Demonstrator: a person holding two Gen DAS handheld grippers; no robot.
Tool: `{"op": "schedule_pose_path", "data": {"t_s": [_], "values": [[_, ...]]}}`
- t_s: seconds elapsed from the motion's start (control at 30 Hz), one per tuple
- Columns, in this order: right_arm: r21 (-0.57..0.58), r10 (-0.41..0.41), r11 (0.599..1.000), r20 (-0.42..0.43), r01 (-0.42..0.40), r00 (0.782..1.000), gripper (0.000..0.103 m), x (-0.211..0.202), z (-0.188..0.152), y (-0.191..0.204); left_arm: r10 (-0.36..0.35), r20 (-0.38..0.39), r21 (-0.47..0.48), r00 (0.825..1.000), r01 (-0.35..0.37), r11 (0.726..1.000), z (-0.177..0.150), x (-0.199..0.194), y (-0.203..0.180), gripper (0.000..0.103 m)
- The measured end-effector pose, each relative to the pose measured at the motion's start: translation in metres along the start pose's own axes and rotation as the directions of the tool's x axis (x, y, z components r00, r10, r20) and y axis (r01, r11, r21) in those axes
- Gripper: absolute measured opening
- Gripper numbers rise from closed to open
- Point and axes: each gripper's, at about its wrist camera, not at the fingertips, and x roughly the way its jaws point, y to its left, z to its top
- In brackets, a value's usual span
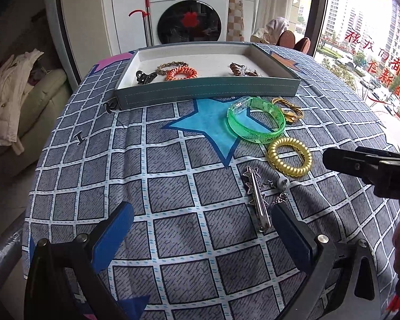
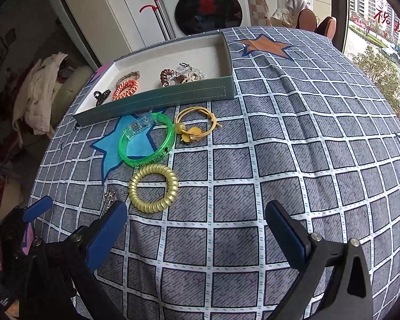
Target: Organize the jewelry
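1. left gripper gapes wide, empty; silver hair clip lies lower right, long axis along the fingers, beside the right finger.
2. right gripper wide, empty; gold coil upper left.
3. tray sits at the top.

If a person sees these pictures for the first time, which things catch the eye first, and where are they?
The bright green bangle stands out first, lying on a blue star of the checked cloth, just in front of the teal tray. Beside it, nearer the cameras, lies a gold coil hair tie. In the tray, an orange coil hair tie is the liveliest spot, left of centre.
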Motion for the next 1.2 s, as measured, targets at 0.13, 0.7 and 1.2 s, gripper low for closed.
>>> {"op": "schedule_pose_path", "data": {"t_s": [0.13, 0.7, 1.2], "values": [[-0.006, -0.016, 1.0, -0.002, 0.016, 1.0, 0.103, 0.005, 0.005, -0.001, -0.012, -0.037, -0.029, 0.999, 0.011, 1.0, 0.008, 0.012, 0.001, 0.103], [-0.207, -0.105, 0.973, -0.023, 0.098, 0.994, 0.063, 0.033, 0.016, 0.03, 0.071, -0.052, 0.01, 0.996, -0.071, 0.997, 0.013, 0.029, -0.005, 0.103], [-0.276, -0.102, 0.957, -0.027, 0.091, 0.994, 0.055, 0.033, 0.016, 0.037, 0.0, -0.022, 0.058, 1.0, 0.001, 0.998, 0.013, 0.021, -0.021, 0.076]]}}
